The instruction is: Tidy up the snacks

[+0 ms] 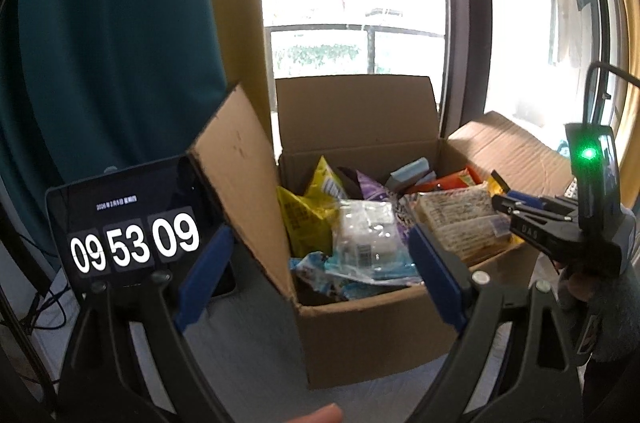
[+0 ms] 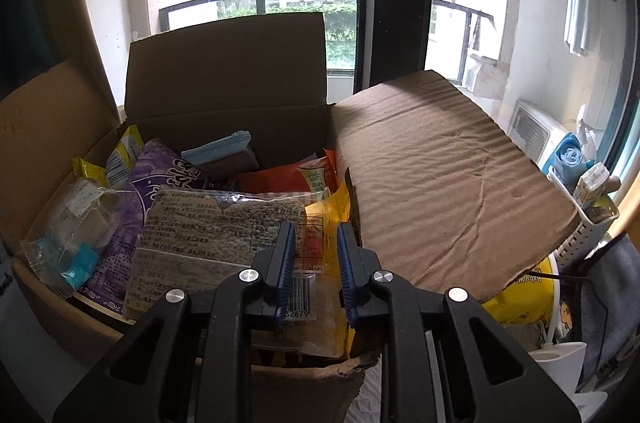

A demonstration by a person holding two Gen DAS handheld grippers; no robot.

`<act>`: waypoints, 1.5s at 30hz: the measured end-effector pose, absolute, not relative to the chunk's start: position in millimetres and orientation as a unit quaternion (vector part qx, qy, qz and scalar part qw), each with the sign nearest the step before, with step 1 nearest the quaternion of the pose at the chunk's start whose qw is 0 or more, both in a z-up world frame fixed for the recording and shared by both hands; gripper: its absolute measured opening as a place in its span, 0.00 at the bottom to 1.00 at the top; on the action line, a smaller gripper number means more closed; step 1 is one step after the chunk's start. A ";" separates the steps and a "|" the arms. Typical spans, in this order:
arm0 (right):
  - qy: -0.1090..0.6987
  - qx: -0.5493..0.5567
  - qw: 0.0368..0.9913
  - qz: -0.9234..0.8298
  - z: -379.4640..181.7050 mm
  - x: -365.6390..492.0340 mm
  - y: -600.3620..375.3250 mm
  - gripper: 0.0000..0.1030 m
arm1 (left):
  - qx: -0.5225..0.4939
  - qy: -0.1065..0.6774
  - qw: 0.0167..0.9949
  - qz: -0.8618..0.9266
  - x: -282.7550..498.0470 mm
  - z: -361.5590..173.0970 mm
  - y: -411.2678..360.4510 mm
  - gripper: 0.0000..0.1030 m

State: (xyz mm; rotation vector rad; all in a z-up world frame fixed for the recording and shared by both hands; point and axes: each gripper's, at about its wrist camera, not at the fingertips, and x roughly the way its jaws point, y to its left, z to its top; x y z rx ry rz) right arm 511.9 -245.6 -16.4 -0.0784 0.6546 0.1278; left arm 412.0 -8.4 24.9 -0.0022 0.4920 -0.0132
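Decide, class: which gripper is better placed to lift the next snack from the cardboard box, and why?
Right, probably. The right gripper sits low over the clear cracker pack, jaws narrow. The left gripper hangs back, open wide, outside the cardboard box.

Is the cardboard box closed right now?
No, the cardboard box has all its flaps open, with snack packets showing inside.

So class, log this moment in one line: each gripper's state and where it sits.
left gripper: open, empty, facing cardboard box | right gripper: jaws narrow over printed packet, grip unclear
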 end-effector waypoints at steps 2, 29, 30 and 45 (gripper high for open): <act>0.326 -0.039 0.942 0.064 -16.2 509.5 -245.4 0.21 | -0.003 0.246 0.969 -0.009 410.0 25.1 -7.7 0.88; 0.333 -0.048 0.938 0.081 12.3 388.7 -250.7 0.36 | -0.026 0.235 0.971 -0.044 301.5 42.0 -10.7 0.88; 0.331 -0.049 0.939 0.082 14.4 381.6 -250.4 0.36 | -0.029 0.236 0.970 -0.046 297.4 42.1 -10.0 0.88; 0.287 -0.063 0.951 0.099 43.9 272.9 -240.2 0.43 | -0.028 0.207 0.977 -0.048 205.7 40.0 -18.1 0.88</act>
